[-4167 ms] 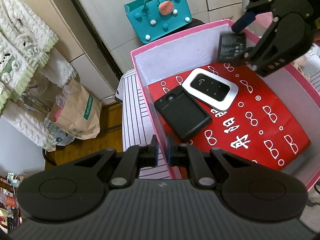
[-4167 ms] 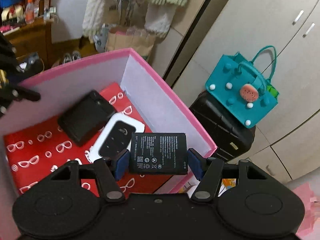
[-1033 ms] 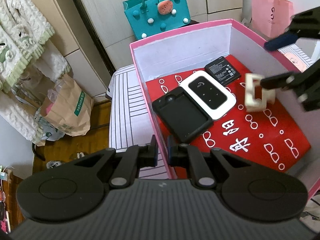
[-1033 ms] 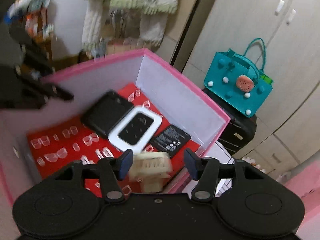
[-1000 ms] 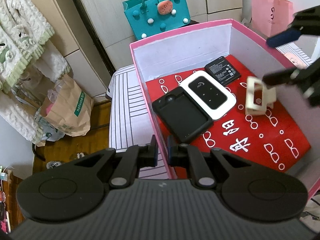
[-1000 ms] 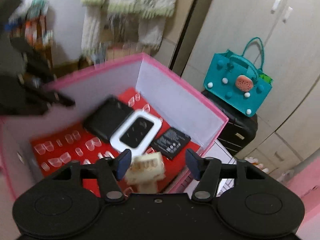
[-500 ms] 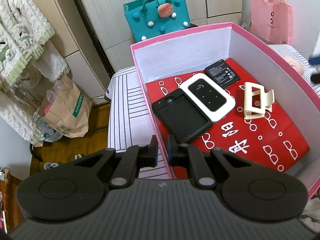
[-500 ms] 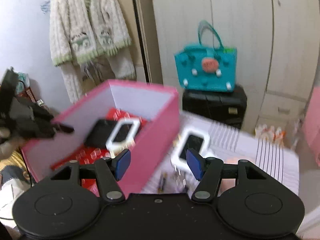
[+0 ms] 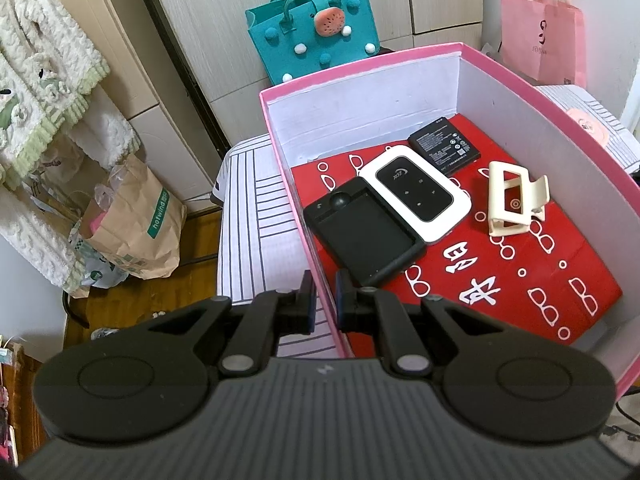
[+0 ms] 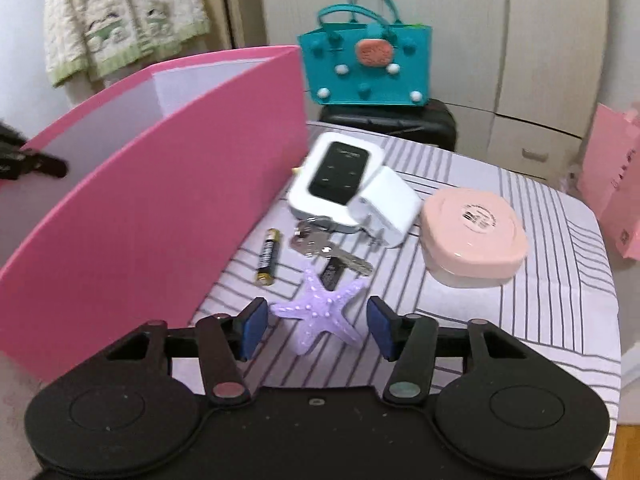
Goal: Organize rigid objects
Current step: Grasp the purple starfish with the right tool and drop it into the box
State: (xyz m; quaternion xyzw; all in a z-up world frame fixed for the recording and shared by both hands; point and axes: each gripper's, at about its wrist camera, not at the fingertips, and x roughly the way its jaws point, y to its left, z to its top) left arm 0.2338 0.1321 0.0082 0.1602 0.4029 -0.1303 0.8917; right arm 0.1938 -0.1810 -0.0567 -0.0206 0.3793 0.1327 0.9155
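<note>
My left gripper [image 9: 325, 304] is shut on the near wall of the pink box [image 9: 360, 68]. On the box's red lining lie a black battery [image 9: 444, 146], a white pocket router [image 9: 416, 194], a black case [image 9: 364, 236] and a cream clip [image 9: 512, 204]. Outside the box, my right gripper [image 10: 318, 328] hangs low over the striped table [image 10: 520, 320]. Its jaws are closing, with a purple starfish [image 10: 320, 312] between the blue pads [image 10: 254, 326], which do not press on it. Beyond the starfish lie an AA battery [image 10: 267, 256], keys [image 10: 320, 244], a white charger plug [image 10: 386, 208] and a second white router [image 10: 336, 172].
A pink lidded case [image 10: 472, 232] sits on the table's right side. A teal felt bag [image 10: 364, 60] stands on a black suitcase [image 10: 400, 120] behind the table. There is a pink paper bag [image 9: 540, 28] at the back right and a brown paper bag [image 9: 132, 224] on the floor at left.
The right gripper let go of the cream clip inside the box, left the box and came down over the table around the purple starfish. The left gripper kept still on the box wall.
</note>
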